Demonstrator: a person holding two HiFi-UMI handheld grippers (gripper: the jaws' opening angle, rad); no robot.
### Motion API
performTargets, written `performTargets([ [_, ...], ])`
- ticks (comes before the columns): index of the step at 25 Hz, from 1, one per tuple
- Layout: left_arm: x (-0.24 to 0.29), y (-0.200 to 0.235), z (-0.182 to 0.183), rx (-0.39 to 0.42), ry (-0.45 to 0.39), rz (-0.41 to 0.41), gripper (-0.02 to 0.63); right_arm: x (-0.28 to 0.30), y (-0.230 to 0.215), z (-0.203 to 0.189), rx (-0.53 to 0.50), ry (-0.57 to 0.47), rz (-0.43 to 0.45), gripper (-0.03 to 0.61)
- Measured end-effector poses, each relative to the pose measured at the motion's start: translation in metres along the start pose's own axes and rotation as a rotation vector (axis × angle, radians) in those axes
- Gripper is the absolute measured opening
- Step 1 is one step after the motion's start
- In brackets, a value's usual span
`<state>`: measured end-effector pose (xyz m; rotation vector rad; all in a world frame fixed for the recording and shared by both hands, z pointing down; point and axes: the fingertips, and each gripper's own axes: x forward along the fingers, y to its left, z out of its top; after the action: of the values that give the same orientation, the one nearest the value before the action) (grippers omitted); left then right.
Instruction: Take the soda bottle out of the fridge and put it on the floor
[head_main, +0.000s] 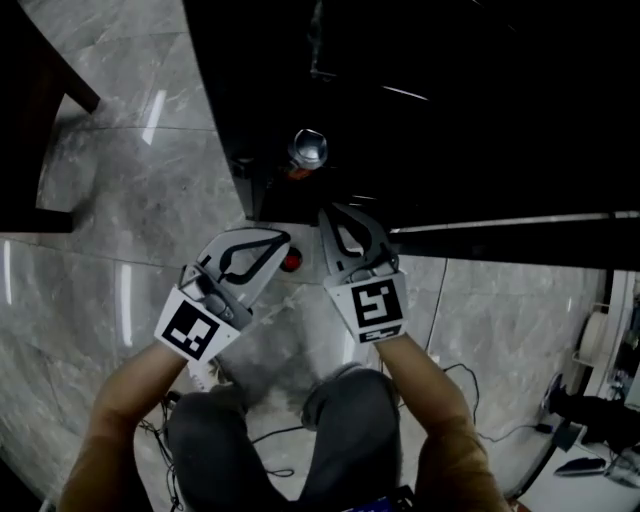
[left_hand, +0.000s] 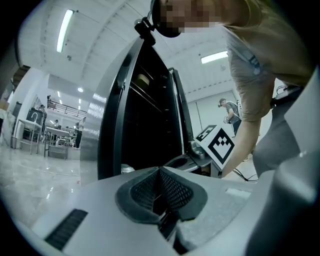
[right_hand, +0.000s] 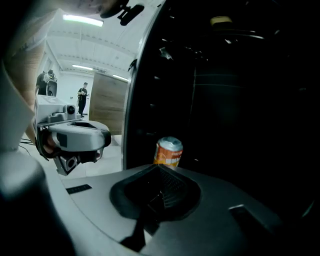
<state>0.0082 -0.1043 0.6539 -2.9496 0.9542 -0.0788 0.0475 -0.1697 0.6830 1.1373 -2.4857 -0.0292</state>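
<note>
An orange soda can (head_main: 308, 152) with a silver top stands upright just inside the open black fridge (head_main: 450, 110), near its lower front edge. The right gripper view shows the can (right_hand: 168, 151) straight ahead, just beyond the jaw tips. My right gripper (head_main: 328, 212) is shut and empty, a short way in front of the can and not touching it. My left gripper (head_main: 283, 238) is also shut with nothing in it, lower and to the left, over the marble floor (head_main: 130, 200). In the left gripper view the fridge opening (left_hand: 150, 120) is dark.
A small red thing (head_main: 291, 262) lies on the floor between the grippers. Cables (head_main: 470, 380) trail across the floor near my knees (head_main: 350, 420). Dark furniture (head_main: 30, 120) stands at the left and white equipment (head_main: 600, 340) at the right.
</note>
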Motion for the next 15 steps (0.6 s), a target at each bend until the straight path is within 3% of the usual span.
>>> performTargets([
  [3,-0.017,0.008,0.031,-0.076,-0.021,0.083,-0.006,-0.014,0.011,0.032,-0.029,-0.011,0.012,0.000],
  [6,-0.033,0.007,0.072,-0.138,-0.043,0.158,-0.006,-0.033,0.021,0.064,0.030,-0.013,0.008,0.000],
  [11,-0.051,-0.010,0.145,-0.132,-0.013,0.177,-0.006,-0.073,0.021,0.125,0.128,-0.007,-0.009,0.000],
  [15,-0.071,-0.017,0.204,-0.161,0.020,0.195,-0.006,-0.107,0.020,0.187,0.128,-0.012,0.000,0.000],
])
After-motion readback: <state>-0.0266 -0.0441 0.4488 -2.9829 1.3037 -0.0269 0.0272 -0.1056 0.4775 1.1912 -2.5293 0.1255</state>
